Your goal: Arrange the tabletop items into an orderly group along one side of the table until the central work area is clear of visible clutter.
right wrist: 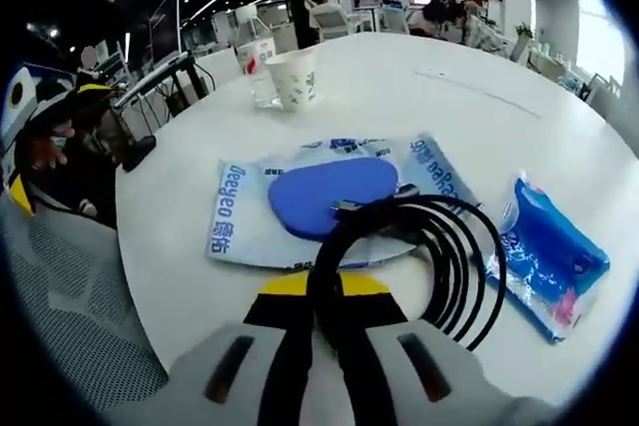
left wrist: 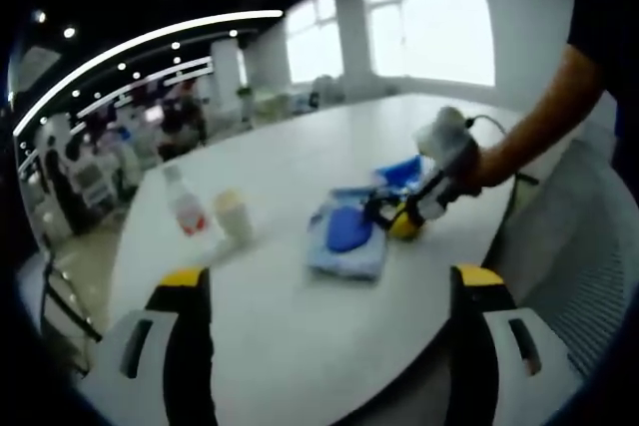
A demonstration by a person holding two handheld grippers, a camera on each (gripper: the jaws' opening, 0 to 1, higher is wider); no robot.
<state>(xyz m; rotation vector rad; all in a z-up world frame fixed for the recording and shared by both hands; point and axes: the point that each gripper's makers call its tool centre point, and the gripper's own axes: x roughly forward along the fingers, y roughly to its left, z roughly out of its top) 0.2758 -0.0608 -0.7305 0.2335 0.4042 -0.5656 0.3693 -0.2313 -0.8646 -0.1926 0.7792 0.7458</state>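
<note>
The right gripper [right wrist: 321, 306] is clamped on a coiled black cable [right wrist: 419, 256], its yellow-tipped jaws pressed together on the loops; the coil hangs just over the white wet-wipe pack [right wrist: 290, 216], whose blue lid [right wrist: 329, 195] lies under the cable's plug end; just beside it, toward the table [right wrist: 449, 87] edge, lies a smaller blue packet [right wrist: 547, 258]; further off stand a paper cup [right wrist: 296, 79] and a clear bottle [right wrist: 258, 69], close together

In the left gripper view the left gripper [left wrist: 329, 291] hangs with its jaws wide apart and nothing between them, well back from the goods, looking across at the wipe pack [left wrist: 344, 236], the cup [left wrist: 234, 214], the bottle [left wrist: 185, 205] and the right gripper [left wrist: 404, 214], held by a hand [left wrist: 477, 162]

The step in hand appears to be carrying the cable to the tidy side (the cup and bottle already make a natural anchor); to do it well, lift the coil clear of the pack before travelling so no loop drags it along, keep the grip across all the loops so none springs free, and set it down flat near the cup without knocking either vessel
</note>
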